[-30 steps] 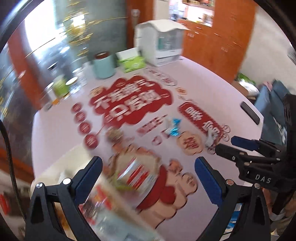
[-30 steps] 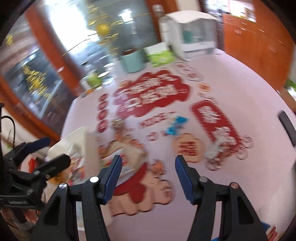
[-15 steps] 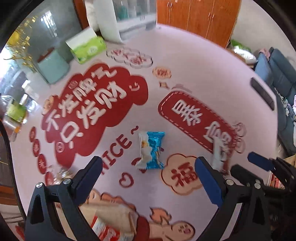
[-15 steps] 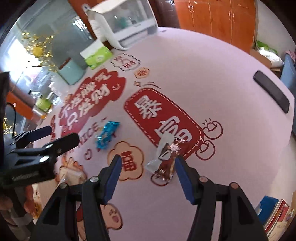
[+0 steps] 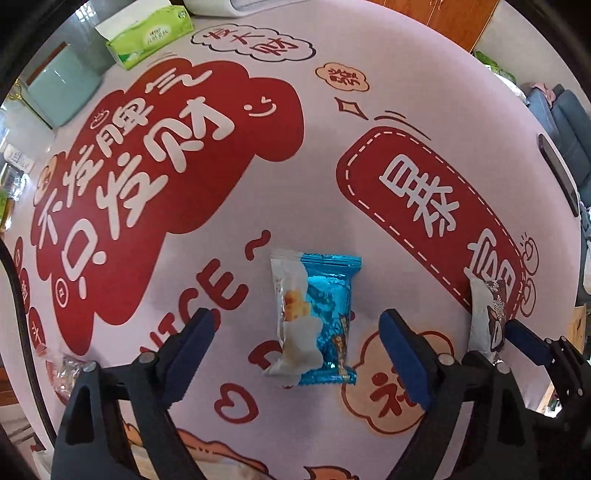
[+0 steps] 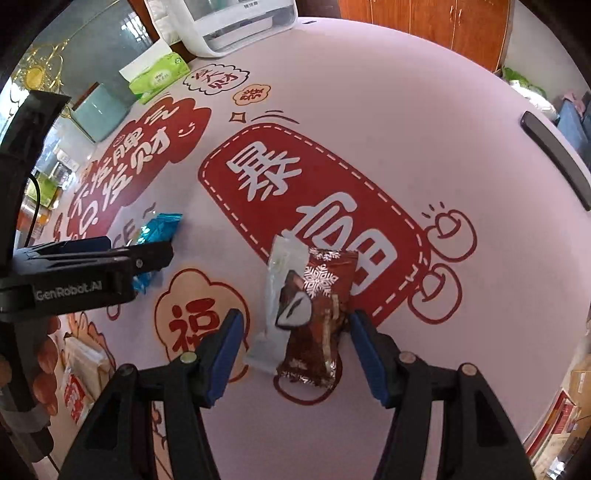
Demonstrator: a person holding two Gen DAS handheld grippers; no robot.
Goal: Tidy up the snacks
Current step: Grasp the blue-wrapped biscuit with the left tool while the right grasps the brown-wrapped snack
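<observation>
A blue and white snack packet [image 5: 314,317] lies flat on the pink printed tablecloth [image 5: 325,155]. My left gripper [image 5: 298,319] points down over it, one finger on each side. Its jaws are closing, with clear gaps still between the pads and the wrapper. A brown packet with a white snowflake [image 6: 314,306] lies to the right. My right gripper [image 6: 295,317] straddles it, jaws partly apart and not squeezing it. The right wrist view shows the left gripper's fingers [image 6: 110,254] side-on over the blue packet [image 6: 159,229]. In the left wrist view the brown packet [image 5: 487,317] is at the right.
A green tissue box [image 5: 147,37], a teal canister [image 5: 62,88] and a white appliance [image 6: 236,18] stand at the table's far side. A dark flat device [image 6: 554,155] lies near the right edge. More snack packets [image 6: 77,369] lie at the near left.
Both grippers have dropped toward the table and tilted down, each ending astride its packet. The left jaws stand narrower than before.
</observation>
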